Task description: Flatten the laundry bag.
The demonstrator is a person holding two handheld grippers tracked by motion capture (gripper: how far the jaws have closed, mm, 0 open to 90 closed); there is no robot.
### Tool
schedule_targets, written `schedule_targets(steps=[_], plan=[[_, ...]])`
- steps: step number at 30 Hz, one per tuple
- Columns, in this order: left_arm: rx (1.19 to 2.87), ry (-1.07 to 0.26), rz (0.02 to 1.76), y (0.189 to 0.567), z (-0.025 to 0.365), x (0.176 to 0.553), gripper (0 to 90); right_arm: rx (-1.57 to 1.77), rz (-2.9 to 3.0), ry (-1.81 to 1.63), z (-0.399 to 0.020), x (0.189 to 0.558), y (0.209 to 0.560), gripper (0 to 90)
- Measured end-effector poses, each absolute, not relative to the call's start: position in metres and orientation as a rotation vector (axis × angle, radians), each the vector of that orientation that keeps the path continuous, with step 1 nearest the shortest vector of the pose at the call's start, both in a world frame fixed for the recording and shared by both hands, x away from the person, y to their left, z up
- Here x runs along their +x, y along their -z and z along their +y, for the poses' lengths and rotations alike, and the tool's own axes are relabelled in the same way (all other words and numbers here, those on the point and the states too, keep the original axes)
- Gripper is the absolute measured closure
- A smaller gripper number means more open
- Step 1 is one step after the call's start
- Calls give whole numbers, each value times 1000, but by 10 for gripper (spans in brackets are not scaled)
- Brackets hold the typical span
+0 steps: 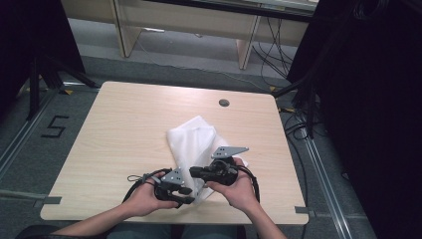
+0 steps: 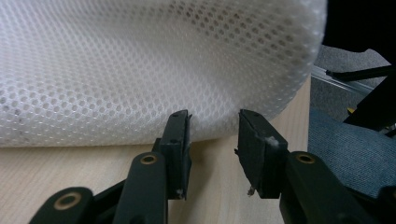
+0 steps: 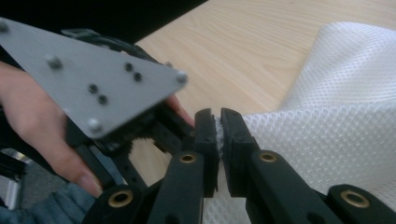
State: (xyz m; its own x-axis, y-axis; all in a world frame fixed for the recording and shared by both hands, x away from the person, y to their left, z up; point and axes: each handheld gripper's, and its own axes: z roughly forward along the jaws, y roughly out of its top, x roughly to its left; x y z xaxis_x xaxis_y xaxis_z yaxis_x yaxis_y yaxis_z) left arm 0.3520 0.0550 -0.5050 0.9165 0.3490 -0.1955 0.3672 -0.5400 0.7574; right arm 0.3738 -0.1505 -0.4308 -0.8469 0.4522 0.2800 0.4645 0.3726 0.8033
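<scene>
A white mesh cloth (image 1: 191, 139) lies folded on the wooden table (image 1: 124, 129), reaching from the middle toward the near edge. My right gripper (image 3: 217, 121) is shut on a near edge of the mesh cloth (image 3: 327, 121), which is pinched between its pads. From above, the right gripper (image 1: 194, 173) points left at the cloth's near corner. My left gripper (image 2: 214, 123) is open, and the rounded fold of the mesh cloth (image 2: 140, 65) rises just beyond its tips. The left gripper (image 1: 186, 194) sits close beside the right one, by the table's near edge.
A round cable hole (image 1: 224, 103) is set in the table's far side. Black curtains (image 1: 378, 99) hang at the right and far left. A light wooden desk (image 1: 189, 25) with cables stands behind, and the number 5 (image 1: 54, 127) is marked on the floor at the left.
</scene>
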Motion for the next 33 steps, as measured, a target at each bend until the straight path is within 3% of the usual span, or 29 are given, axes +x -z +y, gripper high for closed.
schedule_targets(steps=[19,23,27,33], plan=[[2195,93,616,513,75,362,596,-736,-2417,1458,-138,358,437,867],[2221,51,716,501,99,369,599,-659,-2442,1409,-134,354,439,867],[2111,-68,854,480,148,381,593,-614,-2448,1338,-127,348,444,866],[2011,-187,956,470,192,384,561,-540,-2472,1306,-118,345,447,866]])
